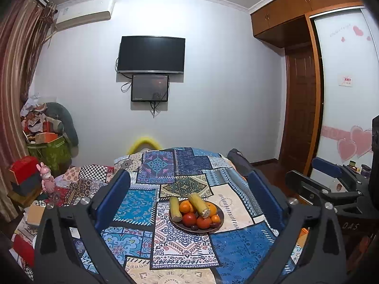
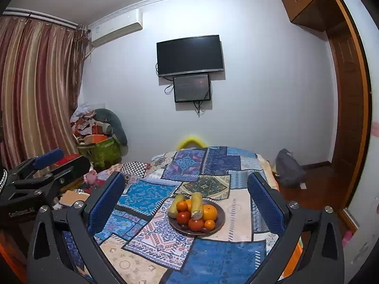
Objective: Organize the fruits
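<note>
A brown plate (image 1: 219,223) (image 2: 221,223) stands on the patchwork tablecloth, piled with two corn cobs (image 1: 199,204) (image 2: 197,204), oranges (image 1: 185,207) (image 2: 209,212), red tomatoes (image 1: 189,219) (image 2: 183,217) and small dark fruits. My left gripper (image 1: 190,182) is open and empty, held above the table short of the plate. My right gripper (image 2: 187,182) is open and empty too, also short of the plate. The right gripper shows at the right edge of the left wrist view (image 1: 331,177), and the left gripper at the left edge of the right wrist view (image 2: 42,165).
The round table (image 1: 180,248) (image 2: 213,260) carries a blue patterned cloth. A cluttered heap of boxes and a green bag (image 1: 47,146) lies at the left by the curtain. A dark bag (image 2: 287,166) sits on the floor at the right. A TV (image 1: 151,55) hangs on the far wall.
</note>
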Demonstrator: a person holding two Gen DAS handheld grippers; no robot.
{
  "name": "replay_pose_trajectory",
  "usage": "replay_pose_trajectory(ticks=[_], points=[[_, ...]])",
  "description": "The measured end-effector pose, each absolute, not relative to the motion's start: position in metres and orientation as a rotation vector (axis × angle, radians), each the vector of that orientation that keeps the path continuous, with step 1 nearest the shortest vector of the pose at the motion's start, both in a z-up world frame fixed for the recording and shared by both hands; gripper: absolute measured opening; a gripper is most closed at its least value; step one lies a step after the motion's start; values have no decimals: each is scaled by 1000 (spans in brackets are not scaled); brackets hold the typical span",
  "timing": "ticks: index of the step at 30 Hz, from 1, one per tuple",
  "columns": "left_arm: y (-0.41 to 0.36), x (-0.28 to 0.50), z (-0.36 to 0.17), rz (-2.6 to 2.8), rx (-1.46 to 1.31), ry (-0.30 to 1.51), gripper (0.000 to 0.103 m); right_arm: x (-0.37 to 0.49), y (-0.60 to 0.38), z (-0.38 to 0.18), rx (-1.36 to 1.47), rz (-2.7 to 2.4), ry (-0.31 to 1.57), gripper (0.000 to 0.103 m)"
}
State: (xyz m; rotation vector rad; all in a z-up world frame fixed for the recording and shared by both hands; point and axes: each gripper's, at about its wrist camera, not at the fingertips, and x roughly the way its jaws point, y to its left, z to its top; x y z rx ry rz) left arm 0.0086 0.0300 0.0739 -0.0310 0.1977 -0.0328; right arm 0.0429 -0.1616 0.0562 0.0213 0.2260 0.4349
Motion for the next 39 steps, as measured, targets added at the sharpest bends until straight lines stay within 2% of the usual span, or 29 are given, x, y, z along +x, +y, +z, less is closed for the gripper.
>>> replay_pose_trajectory(ticks=[39], points=[[27,13,69,-25,-19,208,103,37,-167,61,24,408,213,103]])
